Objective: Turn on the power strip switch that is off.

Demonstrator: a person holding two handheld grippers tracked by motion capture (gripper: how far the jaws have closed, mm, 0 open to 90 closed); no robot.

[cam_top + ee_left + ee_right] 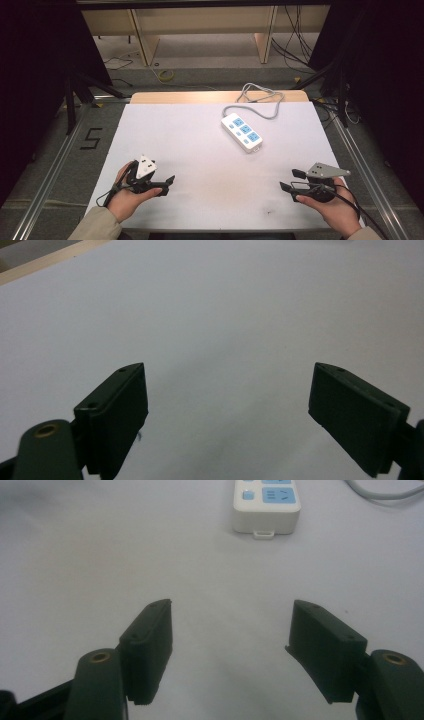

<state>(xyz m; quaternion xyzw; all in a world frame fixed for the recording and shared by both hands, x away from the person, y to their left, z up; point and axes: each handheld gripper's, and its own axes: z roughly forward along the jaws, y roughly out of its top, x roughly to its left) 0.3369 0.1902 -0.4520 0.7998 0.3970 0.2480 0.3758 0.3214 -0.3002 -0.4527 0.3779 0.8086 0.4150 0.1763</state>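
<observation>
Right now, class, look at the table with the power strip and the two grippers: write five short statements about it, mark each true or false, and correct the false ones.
1. The power strip lies on the white table, nearer its far edge than the person's side. True.
2. The left gripper is shut on the power strip. False: its jaws stand open above bare table, holding nothing.
3. The right gripper has open jaws, with the power strip ahead of it in the right gripper view. True.
4. The strip's sockets are red. False: they are blue on a white body.
5. The strip's grey cord runs toward the person. False: it loops off toward the table's far edge.
</observation>
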